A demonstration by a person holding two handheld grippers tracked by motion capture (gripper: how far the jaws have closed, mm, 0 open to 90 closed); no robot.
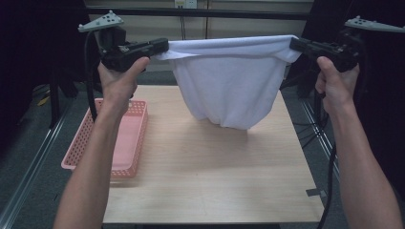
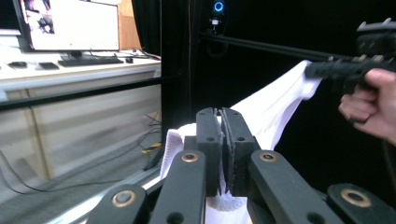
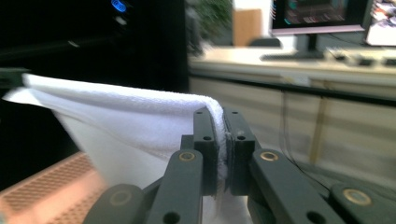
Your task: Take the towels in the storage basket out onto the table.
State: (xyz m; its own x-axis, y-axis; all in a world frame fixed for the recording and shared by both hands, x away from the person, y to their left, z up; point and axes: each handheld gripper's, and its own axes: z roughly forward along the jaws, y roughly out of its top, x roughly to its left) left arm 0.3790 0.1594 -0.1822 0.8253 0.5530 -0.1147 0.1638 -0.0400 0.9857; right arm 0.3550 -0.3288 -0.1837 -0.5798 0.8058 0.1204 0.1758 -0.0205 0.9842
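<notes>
Two corners carry the whole white towel (image 1: pixel 229 83), and that is the weak point: each gripper pinches only a thin edge of cloth, so a sharp tug apart or a quick shake could pull a corner out from between the pads and drop that side onto the wooden table (image 1: pixel 205 176). The left gripper (image 1: pixel 162 46) is clamped tight on one upper corner; in the left gripper view the terry edge (image 2: pixel 224 200) sits squeezed between the closed jaws. The right gripper (image 1: pixel 295 45) is likewise closed on the opposite corner, the fold (image 3: pixel 219 116) running over and down into the seam of its jaws. Between the two sets of jaws the top hem stretches nearly straight, and the rest sags below them in a loose pouch whose lowest fold hangs close to the tabletop; I cannot tell whether it touches. Uneven pulling would skew it. Both hands are raised, jaws pointing inward toward each other. Below the left jaws sits a pink basket (image 1: pixel 129 143).
</notes>
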